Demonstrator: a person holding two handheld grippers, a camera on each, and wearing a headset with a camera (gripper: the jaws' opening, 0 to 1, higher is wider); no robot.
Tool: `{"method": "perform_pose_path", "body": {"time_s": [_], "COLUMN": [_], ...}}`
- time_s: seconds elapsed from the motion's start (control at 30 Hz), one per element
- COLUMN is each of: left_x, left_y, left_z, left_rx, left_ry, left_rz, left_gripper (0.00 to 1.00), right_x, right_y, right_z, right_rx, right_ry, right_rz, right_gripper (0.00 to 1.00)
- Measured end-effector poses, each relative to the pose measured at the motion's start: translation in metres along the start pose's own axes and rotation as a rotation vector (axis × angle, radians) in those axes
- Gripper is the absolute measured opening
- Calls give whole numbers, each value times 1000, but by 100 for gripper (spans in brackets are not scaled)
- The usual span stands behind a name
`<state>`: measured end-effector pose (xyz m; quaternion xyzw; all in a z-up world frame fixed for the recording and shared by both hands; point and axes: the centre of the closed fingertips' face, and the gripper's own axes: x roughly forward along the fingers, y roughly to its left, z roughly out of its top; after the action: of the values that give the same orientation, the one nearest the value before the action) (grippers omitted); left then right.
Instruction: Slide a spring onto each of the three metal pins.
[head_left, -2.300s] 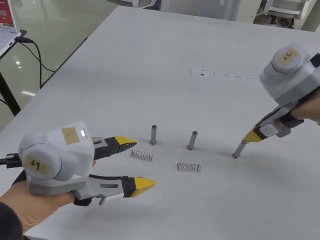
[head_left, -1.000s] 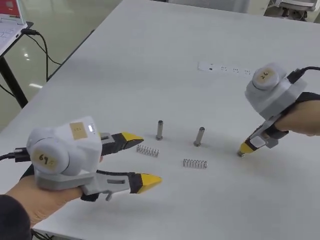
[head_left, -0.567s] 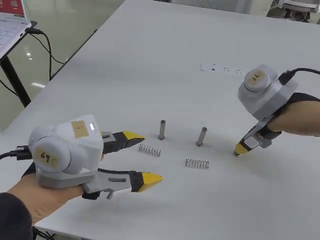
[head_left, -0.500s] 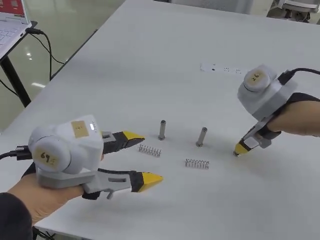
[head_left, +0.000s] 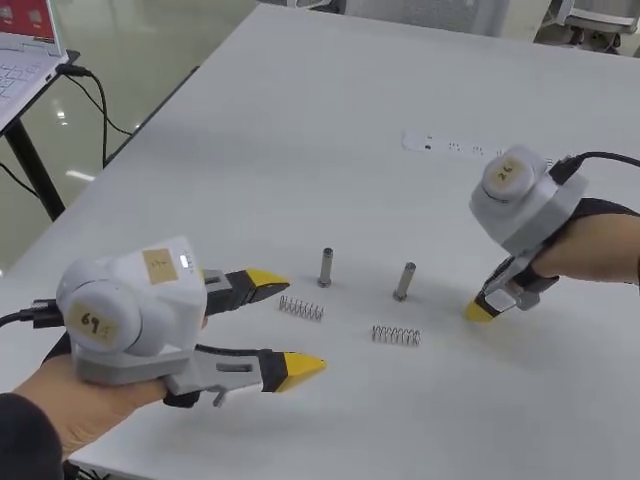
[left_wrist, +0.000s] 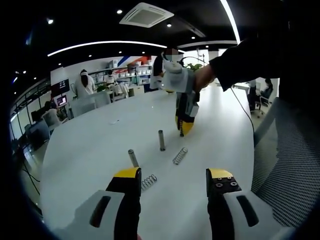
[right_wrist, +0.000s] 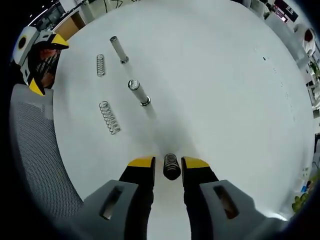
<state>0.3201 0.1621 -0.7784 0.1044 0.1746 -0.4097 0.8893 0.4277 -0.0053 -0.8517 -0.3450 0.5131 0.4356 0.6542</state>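
Two bare metal pins (head_left: 326, 267) (head_left: 404, 281) stand upright mid-table. One loose spring (head_left: 301, 308) and another spring (head_left: 396, 336) lie flat in front of them. My right gripper (head_left: 480, 312) is tipped down to the tabletop right of the pins. Its jaws sit close around a spring (right_wrist: 171, 166) that is on the third pin, and the pin itself is hidden in the head view. My left gripper (head_left: 285, 325) hovers open at the lower left with nothing between its jaws. From the left gripper (left_wrist: 172, 175), both pins (left_wrist: 161, 140) and both springs (left_wrist: 180, 155) lie ahead.
A white power strip (head_left: 460, 148) lies on the table beyond the pins. A laptop (head_left: 20, 40) sits on a side stand off the table's left edge, with cables (head_left: 95, 85) hanging beside it. People stand far back in the left gripper view.
My right gripper has come down along the third pin, from its top to the tabletop. The left gripper has stayed put and open. The head camera has shifted slightly.
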Motion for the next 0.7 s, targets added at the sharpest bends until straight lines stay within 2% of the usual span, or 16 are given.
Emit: {"method": "perform_pose_path", "body": {"time_s": [0.37,0.7], "left_x": [2,2], "left_y": [-2,-2], "left_z": [0,0], "left_rx": [1,1], "left_ry": [-2,-2], "left_rz": [-3,-4], "left_gripper": [51,51], "right_x": [-4,-13], "right_y": [-1,7], "right_z": [3,19], "right_rx": [-36,-104], "right_ry": [-24,-59], "right_rz": [-11,-13], "right_gripper": [28,30]}}
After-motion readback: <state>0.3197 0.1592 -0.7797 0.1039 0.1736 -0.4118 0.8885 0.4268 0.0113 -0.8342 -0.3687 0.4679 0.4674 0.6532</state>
